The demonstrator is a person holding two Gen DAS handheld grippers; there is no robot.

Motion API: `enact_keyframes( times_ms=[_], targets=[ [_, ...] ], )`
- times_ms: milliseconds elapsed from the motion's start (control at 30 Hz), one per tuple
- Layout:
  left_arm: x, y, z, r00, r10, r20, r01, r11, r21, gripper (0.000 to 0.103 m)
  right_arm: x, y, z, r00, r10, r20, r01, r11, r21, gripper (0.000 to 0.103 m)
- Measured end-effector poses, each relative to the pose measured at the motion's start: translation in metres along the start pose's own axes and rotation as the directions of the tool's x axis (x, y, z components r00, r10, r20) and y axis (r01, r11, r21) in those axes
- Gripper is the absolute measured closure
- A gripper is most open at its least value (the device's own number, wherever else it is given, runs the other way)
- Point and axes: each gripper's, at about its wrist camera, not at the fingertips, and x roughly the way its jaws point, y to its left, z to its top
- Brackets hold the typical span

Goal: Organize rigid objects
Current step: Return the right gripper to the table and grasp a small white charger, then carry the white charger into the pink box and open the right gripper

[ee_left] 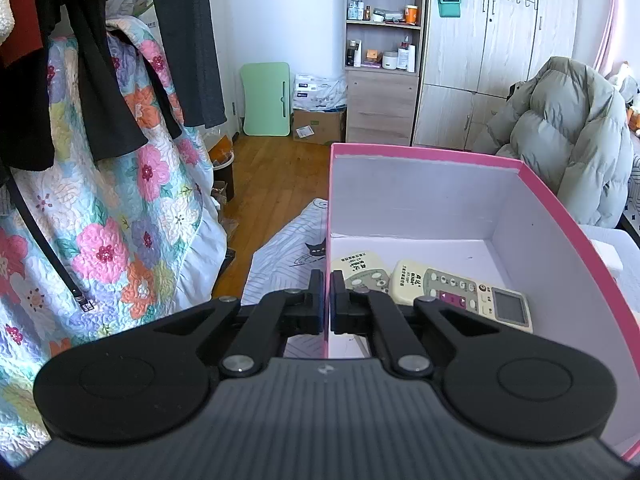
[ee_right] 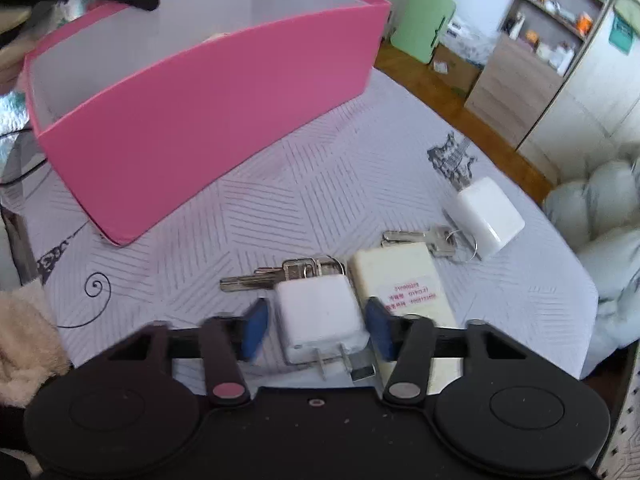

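Right now my left gripper (ee_left: 327,300) pinches the near wall of the pink box (ee_left: 540,216), one finger inside, one outside; two remotes (ee_left: 460,294) lie on its floor w/ bare room beyond. My right gripper (ee_right: 318,330) is spread wide, low over the bedsheet (ee_right: 304,184), fingers either side of a white charger (ee_right: 320,320), not yet touching. Keys (ee_right: 280,274) and a cream block (ee_right: 400,280) crowd just behind.

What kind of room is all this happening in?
Most likely a bedroom at home: a wooden wardrobe, a puffy coat draped nearby, hanging clothes, and a shelf of toiletries.
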Motion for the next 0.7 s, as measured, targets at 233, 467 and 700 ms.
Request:
enact_keyframes(
  times_ms=[233, 467, 700],
  targets=[
    [0.0, 0.0, 0.001, 1.0, -0.003, 0.002, 0.003, 1.0, -0.004, 0.101, -0.02, 0.003, 0.001, 0.998, -0.029, 0.055, 0.024, 0.996, 0.084, 0.05],
    [0.0, 0.0, 0.001, 1.0, -0.005, 0.002, 0.005, 1.0, -0.005, 0.101, -0.074, 0.004, 0.021, 0.964, 0.007, 0.267, -0.051, 0.986, 0.161, 0.05],
    [0.0, 0.004, 0.002, 1.0, -0.013, 0.004, 0.013, 1.0, -0.021, 0.101, -0.11, 0.04, 0.07, 0.871, 0.216, 0.441, -0.239, 0.971, -0.005, 0.05]
  ],
)
